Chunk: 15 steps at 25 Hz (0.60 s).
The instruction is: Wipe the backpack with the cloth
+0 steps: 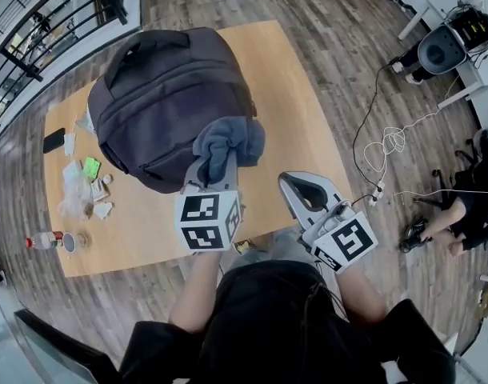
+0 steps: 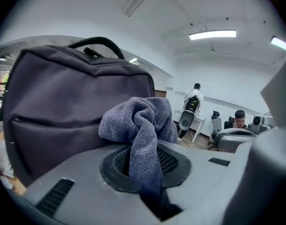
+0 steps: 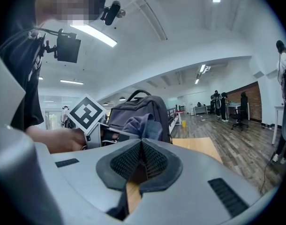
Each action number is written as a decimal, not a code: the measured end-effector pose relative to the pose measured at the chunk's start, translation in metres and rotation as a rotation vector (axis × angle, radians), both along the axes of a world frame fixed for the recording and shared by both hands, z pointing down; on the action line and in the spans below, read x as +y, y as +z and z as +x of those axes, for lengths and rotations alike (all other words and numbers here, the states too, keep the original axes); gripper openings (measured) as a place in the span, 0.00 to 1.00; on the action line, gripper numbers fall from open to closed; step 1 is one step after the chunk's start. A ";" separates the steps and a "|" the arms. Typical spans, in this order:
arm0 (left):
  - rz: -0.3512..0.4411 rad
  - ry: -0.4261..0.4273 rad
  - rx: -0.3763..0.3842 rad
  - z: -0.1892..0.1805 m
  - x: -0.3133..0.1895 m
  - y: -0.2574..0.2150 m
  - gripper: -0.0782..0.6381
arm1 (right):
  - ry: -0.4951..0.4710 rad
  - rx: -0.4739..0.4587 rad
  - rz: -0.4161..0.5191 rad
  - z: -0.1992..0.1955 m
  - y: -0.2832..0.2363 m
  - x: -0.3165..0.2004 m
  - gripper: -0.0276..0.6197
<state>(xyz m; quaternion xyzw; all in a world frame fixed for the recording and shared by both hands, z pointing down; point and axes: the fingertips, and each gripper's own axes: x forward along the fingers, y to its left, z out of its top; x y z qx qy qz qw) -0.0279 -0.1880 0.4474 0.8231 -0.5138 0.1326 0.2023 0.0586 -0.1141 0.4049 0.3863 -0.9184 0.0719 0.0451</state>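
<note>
A dark grey backpack [image 1: 168,94] stands upright on the wooden table [image 1: 296,110]. My left gripper [image 1: 215,166] is shut on a blue-grey cloth [image 1: 230,141], which bunches above the jaws and rests against the backpack's lower front right. In the left gripper view the cloth [image 2: 138,121] runs down between the closed pads of that gripper [image 2: 144,162], with the backpack [image 2: 63,102] right behind it. My right gripper [image 1: 303,189] is shut and empty, over the table's front right, apart from the backpack. The right gripper view has its jaws [image 3: 140,156] closed, with backpack [image 3: 147,108] and cloth [image 3: 139,124] beyond.
On the table's left part lie a black phone [image 1: 54,140], a green packet [image 1: 90,167], crumpled wrappers [image 1: 74,192] and a small bottle [image 1: 44,240]. White cables [image 1: 392,142] trail on the floor at the right, near a seated person [image 1: 460,210]. A railing [image 1: 44,22] runs at upper left.
</note>
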 end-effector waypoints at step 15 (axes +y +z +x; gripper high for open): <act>-0.128 0.054 -0.036 0.025 0.022 0.074 0.19 | 0.006 -0.003 -0.043 0.012 0.015 0.006 0.06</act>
